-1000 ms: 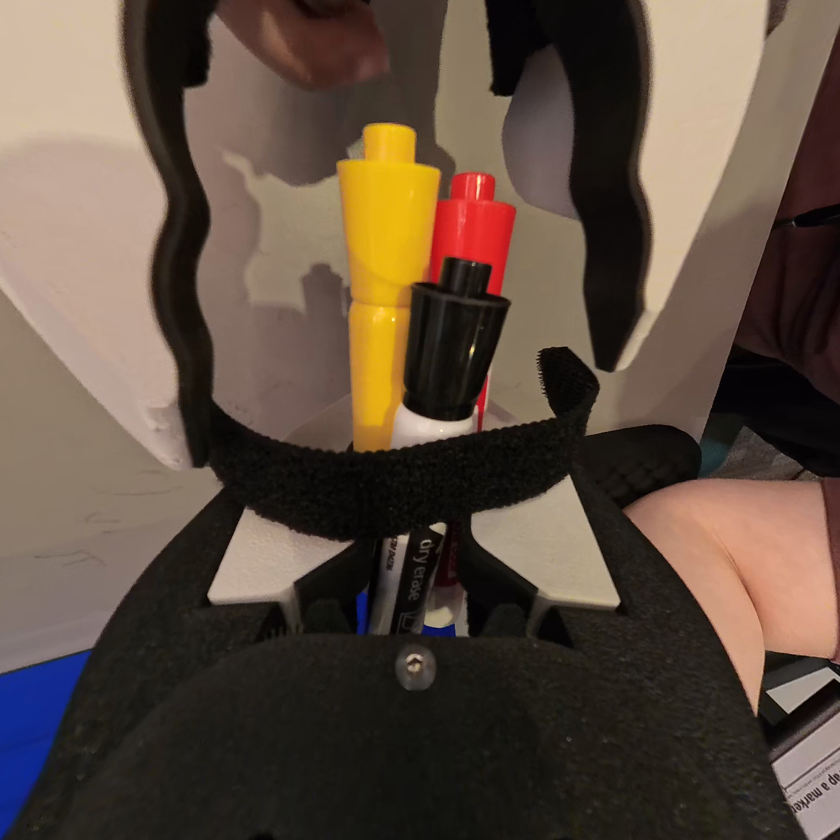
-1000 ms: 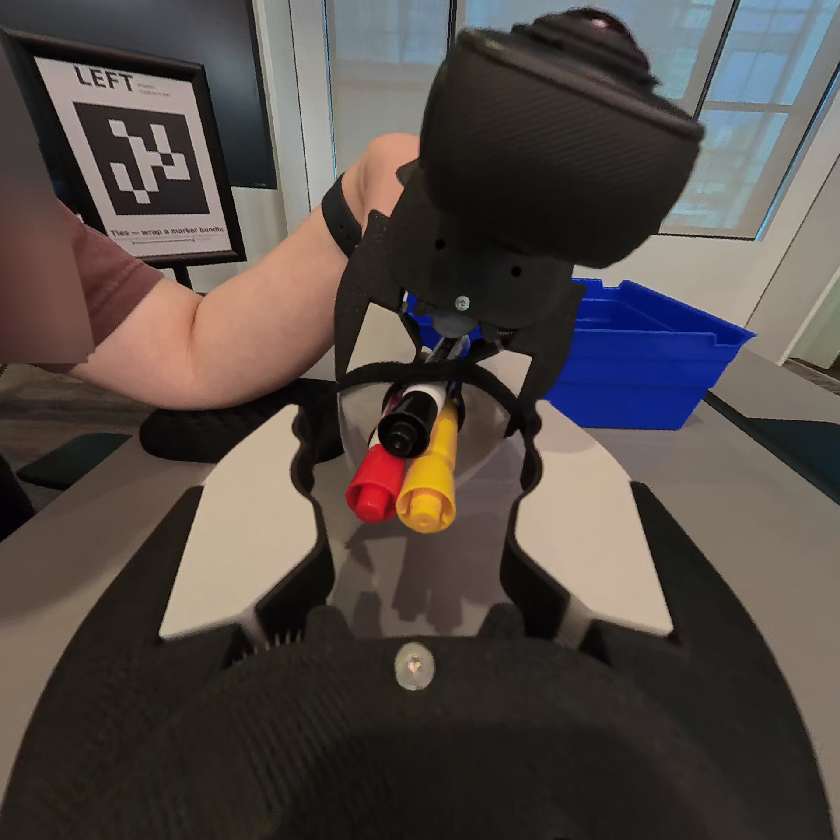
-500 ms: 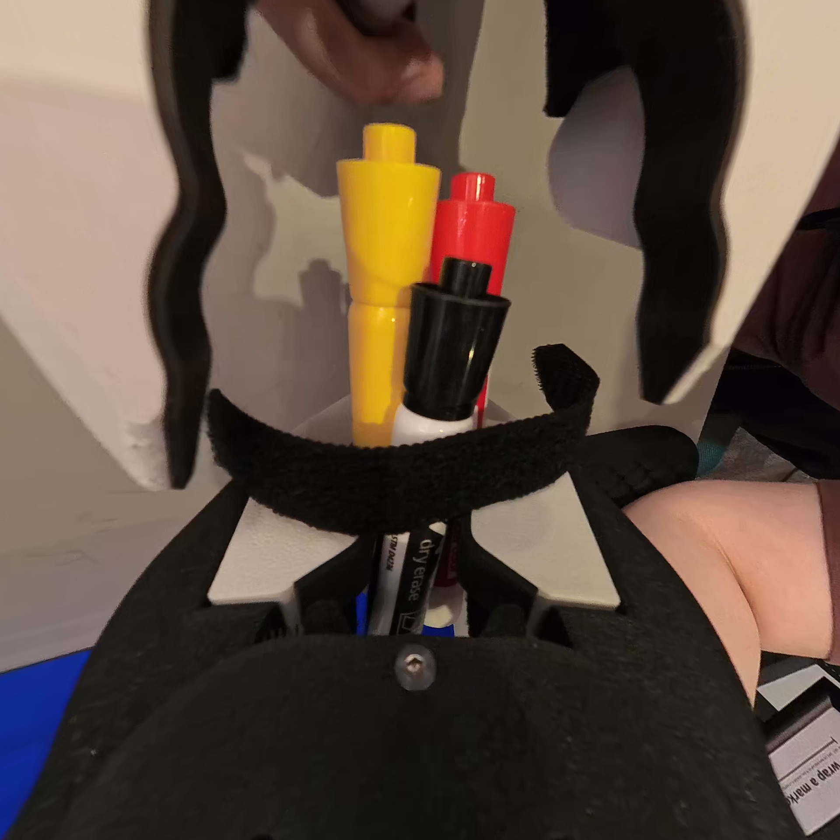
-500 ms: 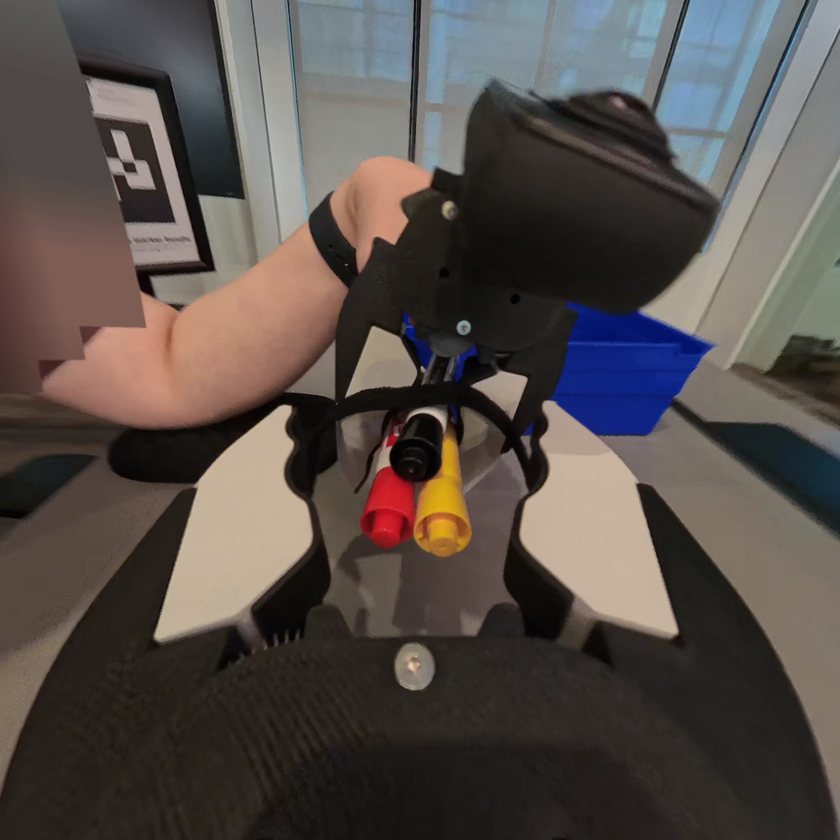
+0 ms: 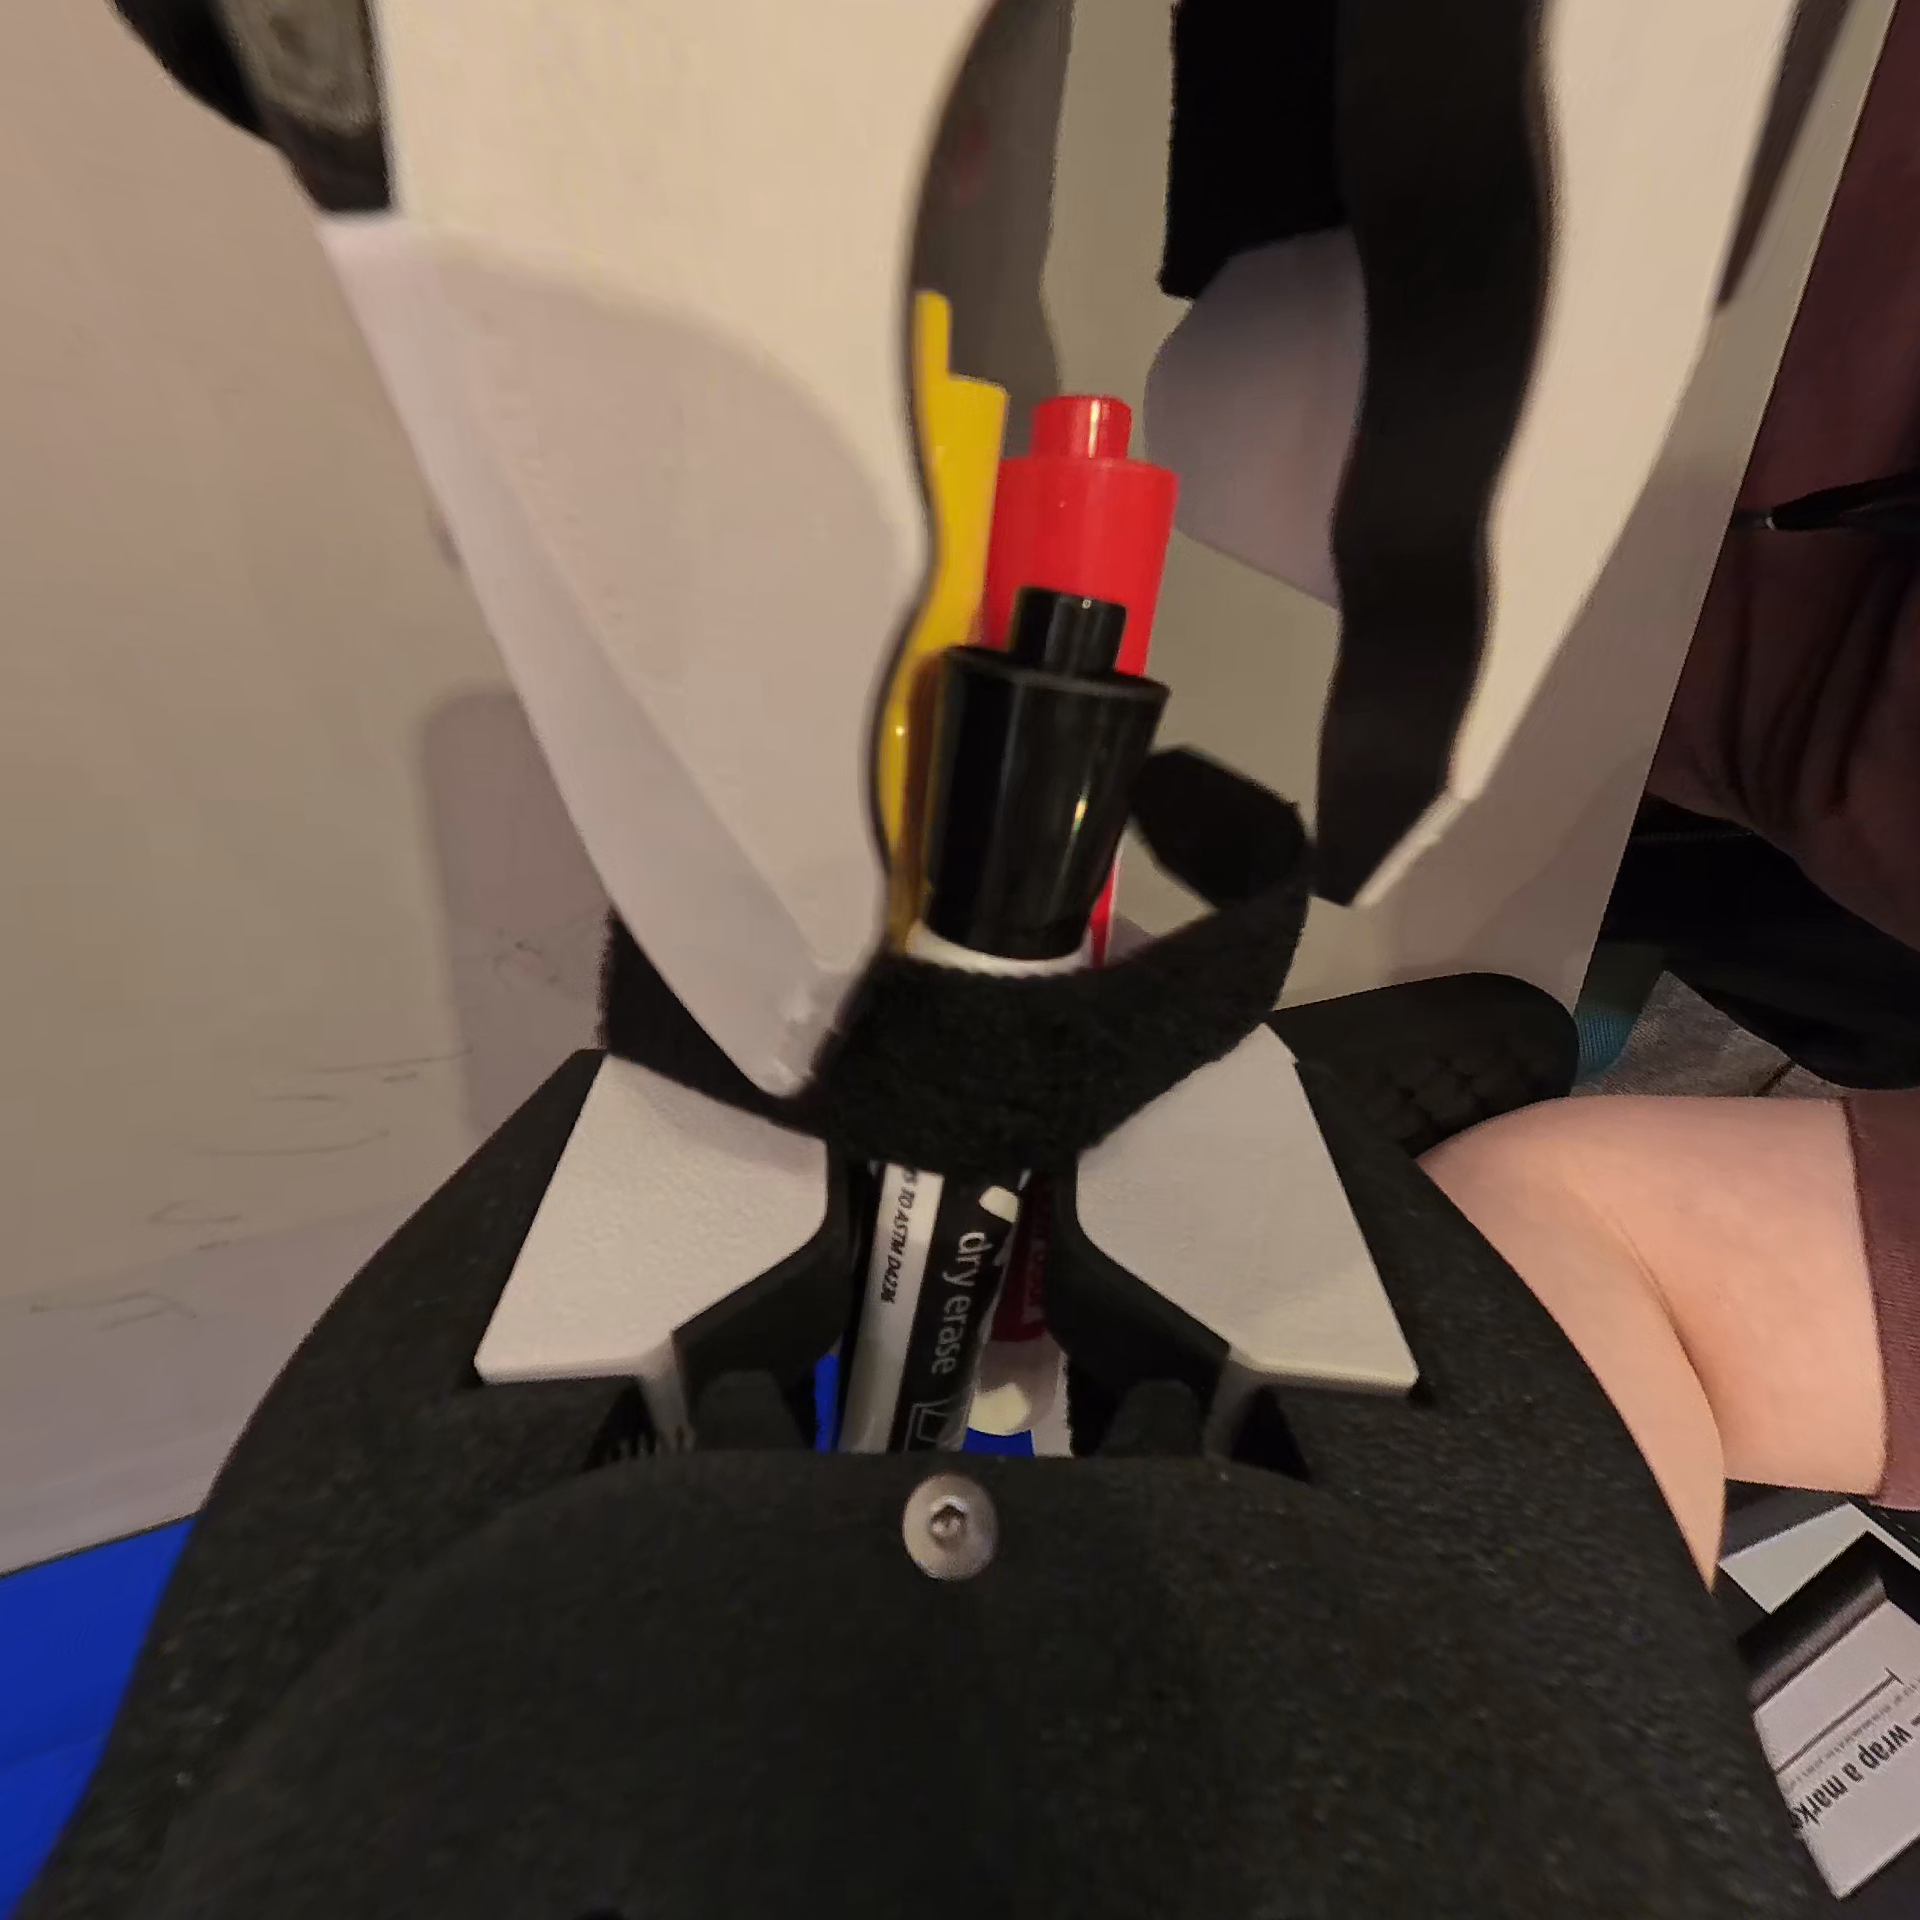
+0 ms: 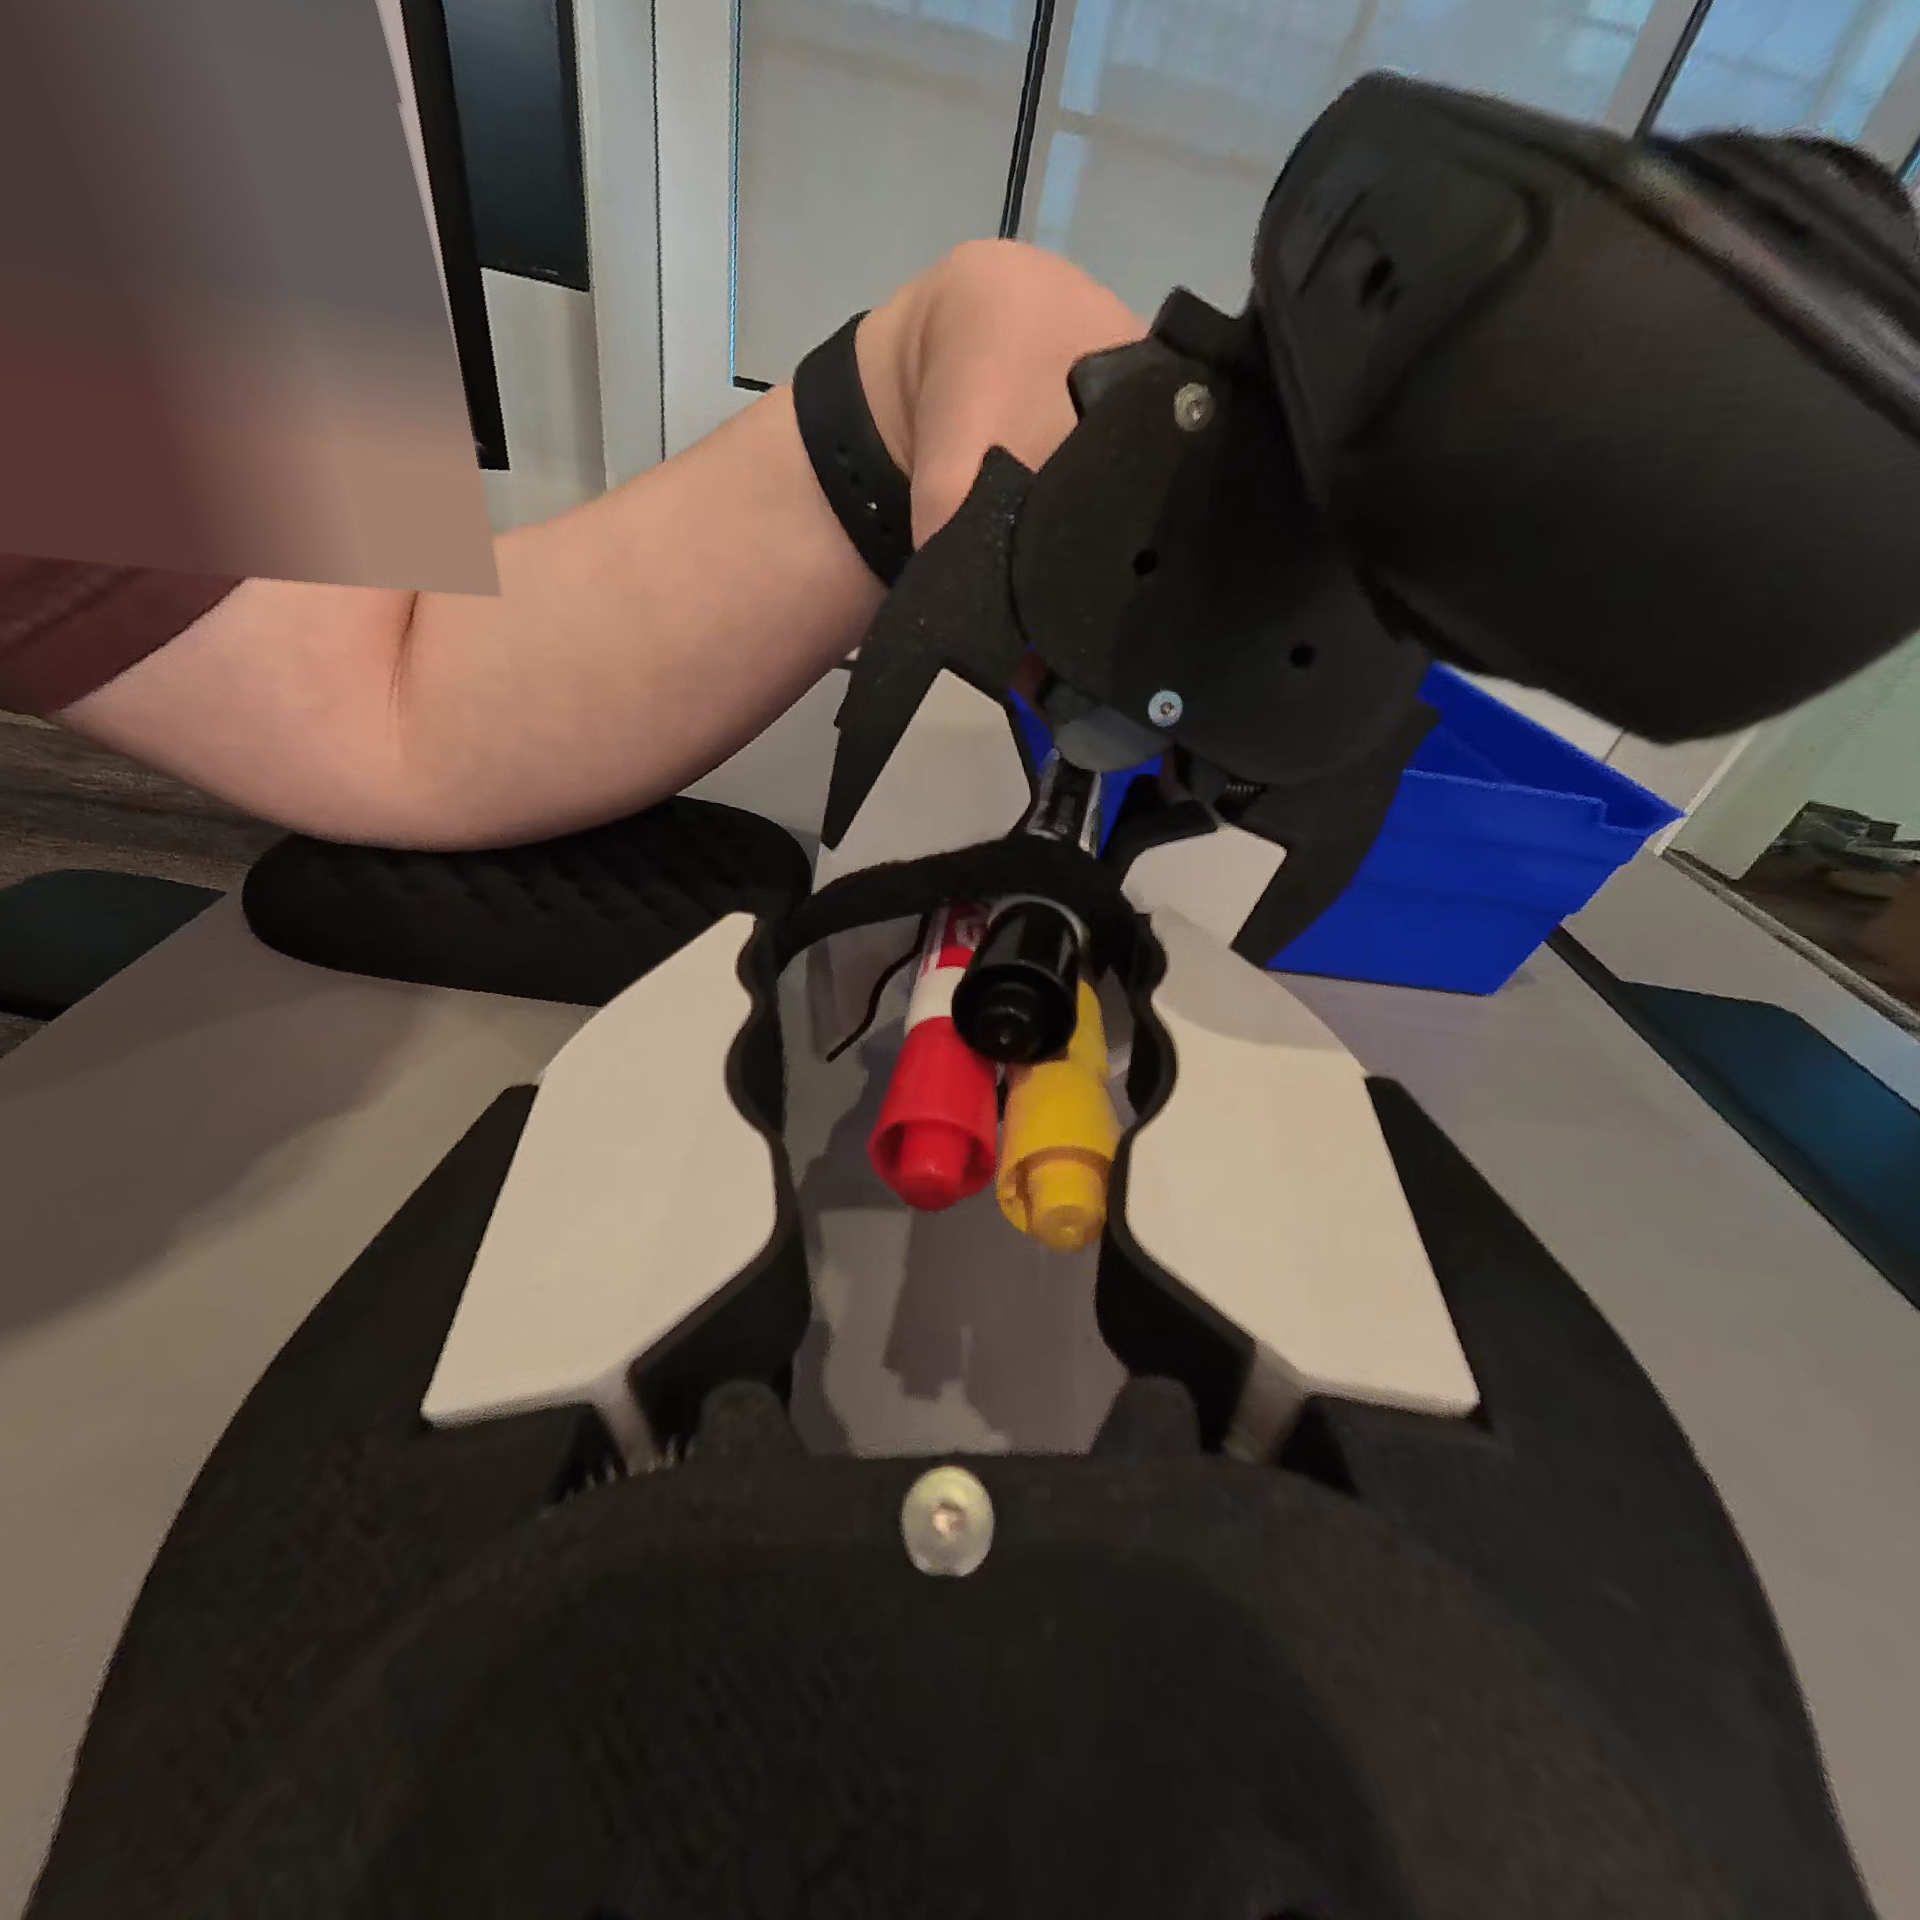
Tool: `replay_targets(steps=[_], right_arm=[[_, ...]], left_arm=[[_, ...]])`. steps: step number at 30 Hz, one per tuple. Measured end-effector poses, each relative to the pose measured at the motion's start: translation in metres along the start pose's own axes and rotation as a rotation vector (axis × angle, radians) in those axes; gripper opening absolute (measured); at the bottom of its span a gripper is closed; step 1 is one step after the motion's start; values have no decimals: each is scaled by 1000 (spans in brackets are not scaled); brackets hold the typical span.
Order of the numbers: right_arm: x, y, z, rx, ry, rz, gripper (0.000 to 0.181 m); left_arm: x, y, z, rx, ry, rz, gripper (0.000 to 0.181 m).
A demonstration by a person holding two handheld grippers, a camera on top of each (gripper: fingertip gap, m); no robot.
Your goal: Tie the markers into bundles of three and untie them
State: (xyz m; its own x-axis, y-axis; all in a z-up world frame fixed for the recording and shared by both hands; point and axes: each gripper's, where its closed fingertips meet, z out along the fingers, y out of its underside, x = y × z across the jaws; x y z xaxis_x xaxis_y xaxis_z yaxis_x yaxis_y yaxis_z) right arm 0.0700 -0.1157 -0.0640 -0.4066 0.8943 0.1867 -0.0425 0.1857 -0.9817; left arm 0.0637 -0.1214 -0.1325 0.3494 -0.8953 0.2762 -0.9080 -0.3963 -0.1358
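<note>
My left gripper [image 5: 951,1195] is shut on three markers: black [image 5: 1039,810], red [image 5: 1081,520] and yellow [image 5: 956,468]. A black hook-and-loop strap [image 5: 1039,1049] loops around them just past its fingertips, with one end curling free at the right. My right gripper [image 6: 951,935] is open, its fingers on either side of the black [image 6: 1013,997], red [image 6: 930,1132] and yellow [image 6: 1055,1164] caps. The strap [image 6: 862,904] arcs across its fingertips. In the left wrist view one white finger [image 5: 665,623] of the right gripper presses the strap's left side and hides most of the yellow marker.
The left gripper [image 6: 1081,800] and the person's arm [image 6: 520,675] fill the upper right wrist view. A blue bin [image 6: 1507,862] stands behind on the grey table [image 6: 1558,1195]. A black wrist pad [image 6: 520,883] lies at the left. A sign [image 5: 1849,1714] shows at the left wrist view's lower right. Some 6 centimetres of space lies between my two pairs of fingers.
The right gripper has moved in toward the markers; its finger now covers the yellow marker and pushes the strap's left side in. The loop sits tighter. The left gripper has tilted.
</note>
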Motion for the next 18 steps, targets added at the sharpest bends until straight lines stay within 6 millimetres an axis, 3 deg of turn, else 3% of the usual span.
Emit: replay_targets(steps=[8, 18], right_arm=[[1, -3, -2, 42, -60, 180, 67], [-1, 0, 0, 33, -97, 276, 79]], left_arm=[[-2, 0, -1, -2, -13, -3, 42], [-5, 3, -1, -9, -27, -20, 40]])
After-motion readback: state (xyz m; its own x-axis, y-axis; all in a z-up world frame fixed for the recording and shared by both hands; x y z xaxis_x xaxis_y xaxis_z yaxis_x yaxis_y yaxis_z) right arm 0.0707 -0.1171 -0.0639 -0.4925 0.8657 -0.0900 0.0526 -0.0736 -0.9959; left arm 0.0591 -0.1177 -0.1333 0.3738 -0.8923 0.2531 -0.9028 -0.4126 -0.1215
